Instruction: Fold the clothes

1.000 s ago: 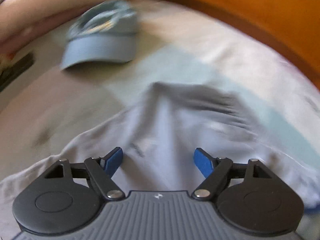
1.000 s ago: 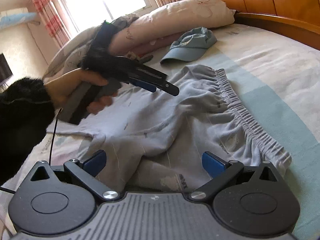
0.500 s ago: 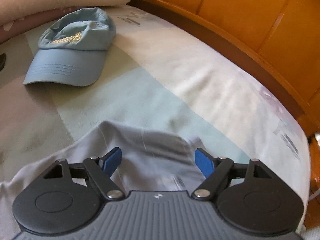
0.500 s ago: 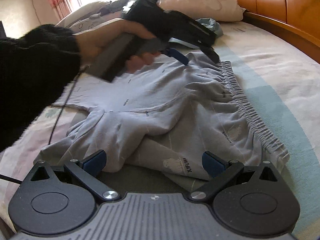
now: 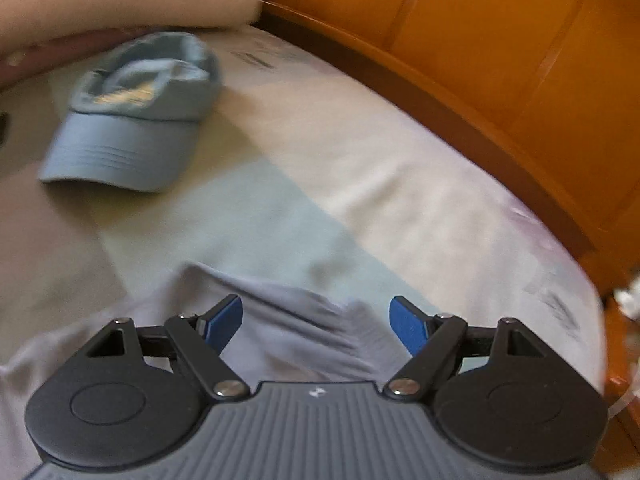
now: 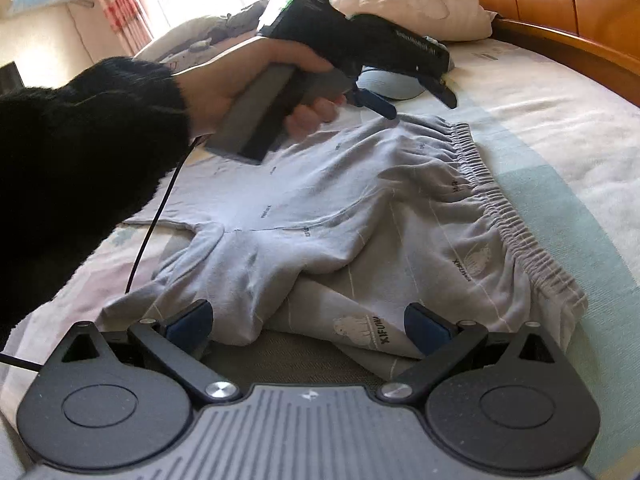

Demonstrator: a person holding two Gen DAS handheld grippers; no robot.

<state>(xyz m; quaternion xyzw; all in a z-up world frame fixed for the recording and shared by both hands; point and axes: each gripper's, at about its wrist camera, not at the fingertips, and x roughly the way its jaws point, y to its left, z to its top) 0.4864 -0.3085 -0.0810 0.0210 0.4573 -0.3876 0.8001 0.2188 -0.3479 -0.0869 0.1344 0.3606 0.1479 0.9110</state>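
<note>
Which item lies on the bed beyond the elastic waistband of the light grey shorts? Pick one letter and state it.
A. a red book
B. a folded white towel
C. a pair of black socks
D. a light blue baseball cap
D: a light blue baseball cap rests on the bedsheet past the waistband of the light grey shorts, near the pillow.

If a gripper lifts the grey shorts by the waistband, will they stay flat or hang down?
The grey shorts would probably hang limp: the cloth already lies in soft folds. The gathered waistband looks thicker, so it likely gives a firmer hold. They seem light.
</note>
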